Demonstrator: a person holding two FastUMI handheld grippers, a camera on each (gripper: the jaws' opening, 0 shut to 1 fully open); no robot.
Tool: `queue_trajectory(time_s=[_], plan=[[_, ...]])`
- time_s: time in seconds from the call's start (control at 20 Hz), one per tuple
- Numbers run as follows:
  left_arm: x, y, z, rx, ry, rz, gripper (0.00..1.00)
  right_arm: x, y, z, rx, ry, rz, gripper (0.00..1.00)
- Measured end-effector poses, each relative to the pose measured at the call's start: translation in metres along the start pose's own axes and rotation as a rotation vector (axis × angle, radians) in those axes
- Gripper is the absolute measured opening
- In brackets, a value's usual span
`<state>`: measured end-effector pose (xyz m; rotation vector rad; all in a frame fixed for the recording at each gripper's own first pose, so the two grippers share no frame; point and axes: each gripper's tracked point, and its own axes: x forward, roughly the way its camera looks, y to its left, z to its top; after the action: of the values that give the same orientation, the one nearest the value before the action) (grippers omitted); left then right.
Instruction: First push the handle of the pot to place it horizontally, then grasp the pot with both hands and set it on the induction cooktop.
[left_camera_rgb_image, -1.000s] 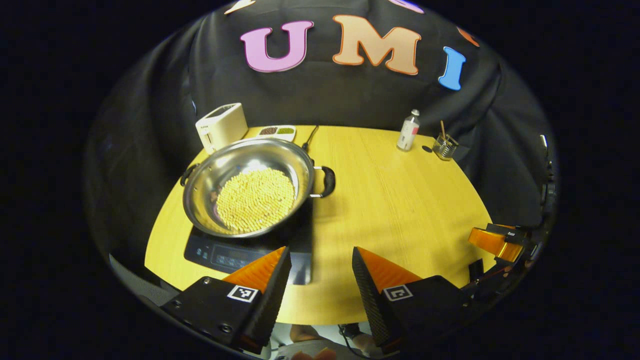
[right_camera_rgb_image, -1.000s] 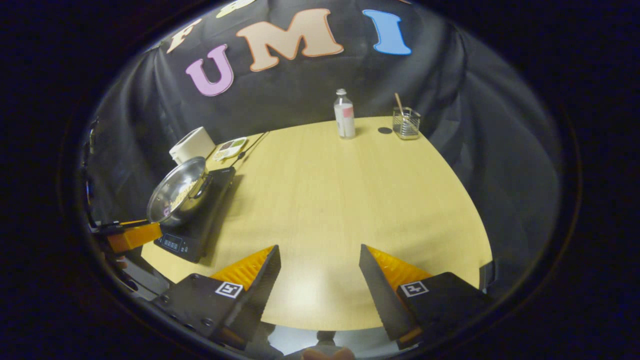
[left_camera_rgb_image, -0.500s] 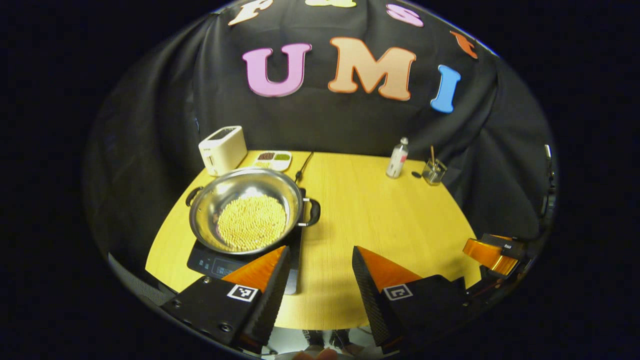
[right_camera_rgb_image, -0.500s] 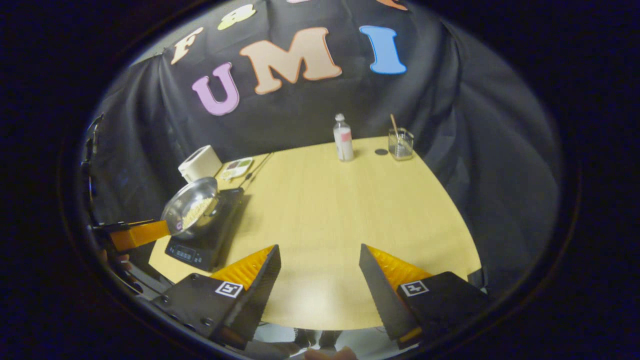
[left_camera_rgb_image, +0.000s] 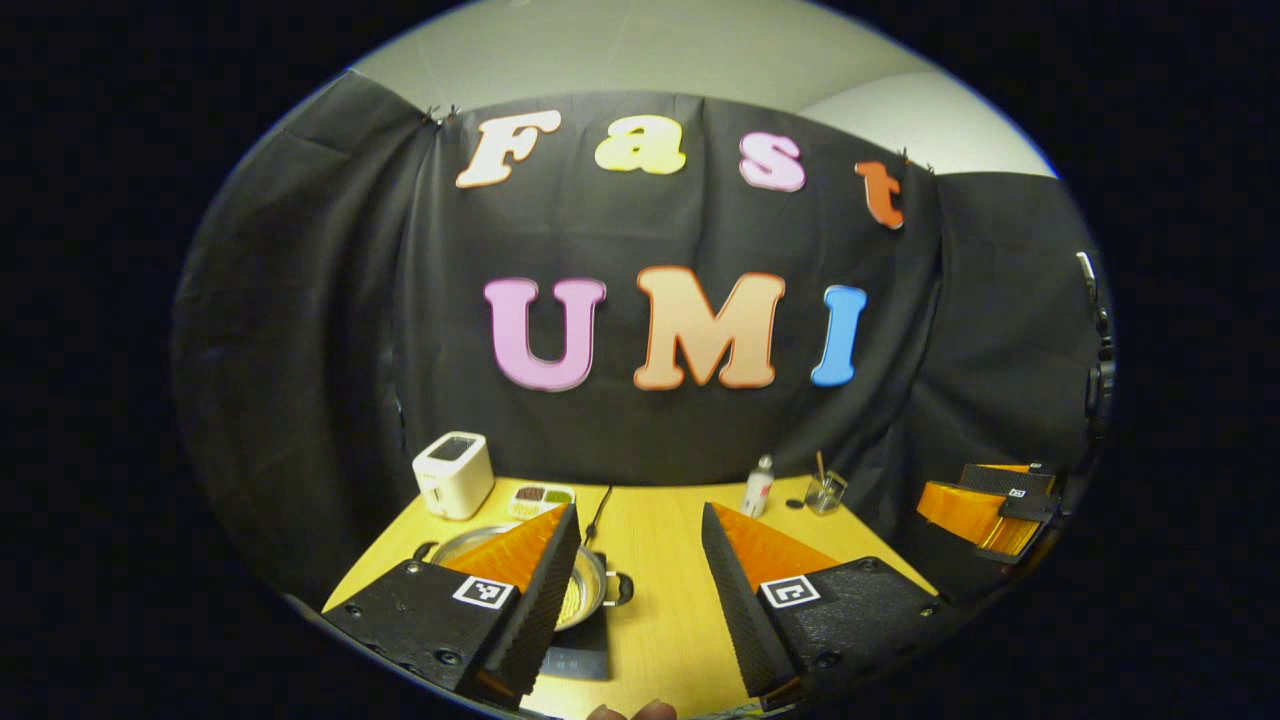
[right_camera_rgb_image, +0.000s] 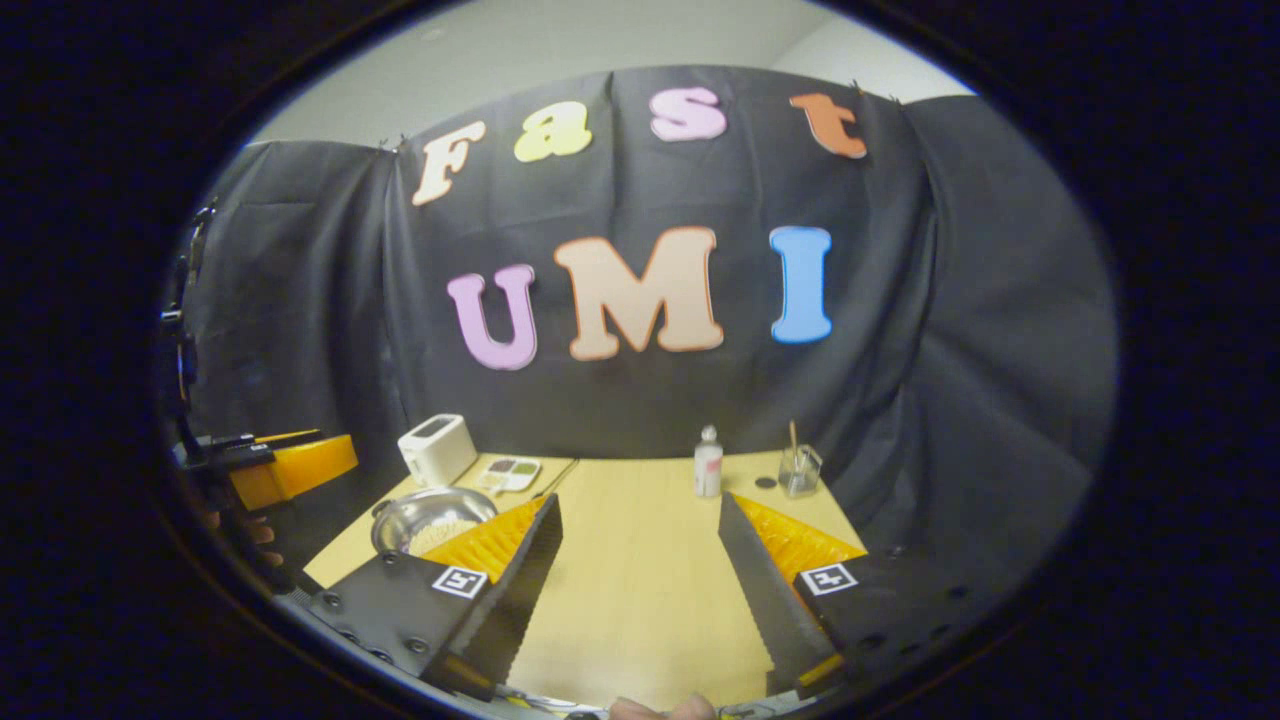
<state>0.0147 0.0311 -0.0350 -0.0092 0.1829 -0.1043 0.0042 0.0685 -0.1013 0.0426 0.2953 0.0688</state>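
Sitting on the induction cooktop (left_camera_rgb_image: 585, 655) at lower left of the left gripper view, the pot (left_camera_rgb_image: 590, 590) looks delivered. Both the left gripper (left_camera_rgb_image: 635, 580) and right gripper (right_camera_rgb_image: 640, 575) hang empty, jaws spread wide, having lifted and tilted up toward the booth wall within the last second, suggesting the task is finished.

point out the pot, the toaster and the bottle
pot (right_camera_rgb_image: 400, 525): right gripper view, on its steel side wall
toaster (left_camera_rgb_image: 455, 478): left gripper view, on its front face
bottle (right_camera_rgb_image: 708, 470): right gripper view, on its body
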Motion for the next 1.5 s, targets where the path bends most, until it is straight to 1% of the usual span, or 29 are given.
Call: queue_trajectory(time_s=[0.05, 0.15, 0.2, 0.25, 0.35, 0.4, 0.45, 0.5, 0.55, 0.6, 0.65, 0.7, 0.75, 0.8, 0.85, 0.9, 0.95, 1.0, 1.05, 1.15, 1.2, 1.35, 1.4, 1.5], plan=[[-0.005, -0.005, 0.015, 0.005, -0.032, -0.017, 0.75, -0.006, 0.001, 0.018, -0.004, -0.035, -0.003, 0.94], [-0.011, -0.015, 0.037, 0.014, -0.081, -0.049, 0.75, -0.018, 0.001, 0.044, 0.006, -0.079, -0.015, 0.94], [-0.014, -0.018, 0.05, 0.015, -0.113, -0.061, 0.75, -0.023, -0.001, 0.055, 0.019, -0.1, -0.023, 0.97], [-0.017, -0.019, 0.06, 0.017, -0.146, -0.063, 0.72, -0.029, -0.003, 0.061, 0.028, -0.123, -0.034, 0.94], [-0.023, -0.012, 0.079, 0.028, -0.211, -0.045, 0.72, -0.042, -0.01, 0.071, 0.016, -0.168, -0.062, 0.94], [-0.026, -0.008, 0.083, 0.03, -0.236, -0.037, 0.74, -0.045, -0.014, 0.069, -0.001, -0.176, -0.072, 0.93], [-0.028, -0.01, 0.083, 0.032, -0.25, -0.037, 0.71, -0.048, -0.016, 0.064, -0.009, -0.17, -0.08, 0.96], [-0.031, -0.012, 0.082, 0.033, -0.25, -0.041, 0.71, -0.052, -0.017, 0.061, -0.002, -0.161, -0.083, 0.96], [-0.033, -0.013, 0.079, 0.041, -0.243, -0.044, 0.71, -0.057, -0.015, 0.06, 0.016, -0.161, -0.087, 0.94], [-0.035, -0.013, 0.076, 0.048, -0.238, -0.045, 0.74, -0.059, -0.016, 0.058, 0.04, -0.161, -0.093, 0.96], [-0.033, -0.012, 0.073, 0.051, -0.233, -0.045, 0.74, -0.059, -0.017, 0.055, 0.059, -0.163, -0.096, 0.94], [-0.04, -0.01, 0.068, 0.047, -0.227, -0.047, 0.74, -0.059, -0.017, 0.054, 0.07, -0.164, -0.099, 0.96], [-0.037, -0.009, 0.065, 0.043, -0.216, -0.044, 0.74, -0.059, -0.016, 0.055, 0.076, -0.169, -0.096, 0.94], [-0.036, -0.005, 0.063, 0.04, -0.204, -0.039, 0.72, -0.06, -0.013, 0.057, 0.077, -0.178, -0.09, 0.94], [-0.034, -0.002, 0.059, 0.034, -0.197, -0.036, 0.75, -0.06, -0.011, 0.06, 0.071, -0.191, -0.088, 0.94], [-0.034, -0.001, 0.056, 0.028, -0.188, -0.034, 0.74, -0.06, -0.009, 0.063, 0.059, -0.205, -0.085, 0.97], [-0.034, -0.001, 0.054, 0.023, -0.183, -0.035, 0.72, -0.059, -0.005, 0.062, 0.045, -0.211, -0.079, 0.94], [-0.035, 0.0, 0.053, 0.022, -0.178, -0.035, 0.74, -0.058, -0.002, 0.061, 0.036, -0.208, -0.073, 0.94], [-0.035, 0.001, 0.052, 0.027, -0.179, -0.033, 0.74, -0.057, 0.002, 0.058, 0.032, -0.203, -0.067, 0.96], [-0.035, 0.003, 0.053, 0.04, -0.187, -0.032, 0.74, -0.054, 0.007, 0.055, 0.037, -0.197, -0.058, 0.96], [-0.035, 0.003, 0.055, 0.047, -0.19, -0.031, 0.74, -0.054, 0.007, 0.054, 0.037, -0.194, -0.057, 0.94], [-0.033, 0.002, 0.054, 0.051, -0.193, -0.037, 0.75, -0.051, 0.007, 0.053, 0.041, -0.191, -0.06, 0.94], [-0.034, 0.0, 0.053, 0.049, -0.189, -0.04, 0.74, -0.051, 0.008, 0.054, 0.044, -0.194, -0.059, 0.96], [-0.031, 0.0, 0.05, 0.046, -0.18, -0.041, 0.75, -0.049, 0.008, 0.054, 0.038, -0.194, -0.061, 0.96]])
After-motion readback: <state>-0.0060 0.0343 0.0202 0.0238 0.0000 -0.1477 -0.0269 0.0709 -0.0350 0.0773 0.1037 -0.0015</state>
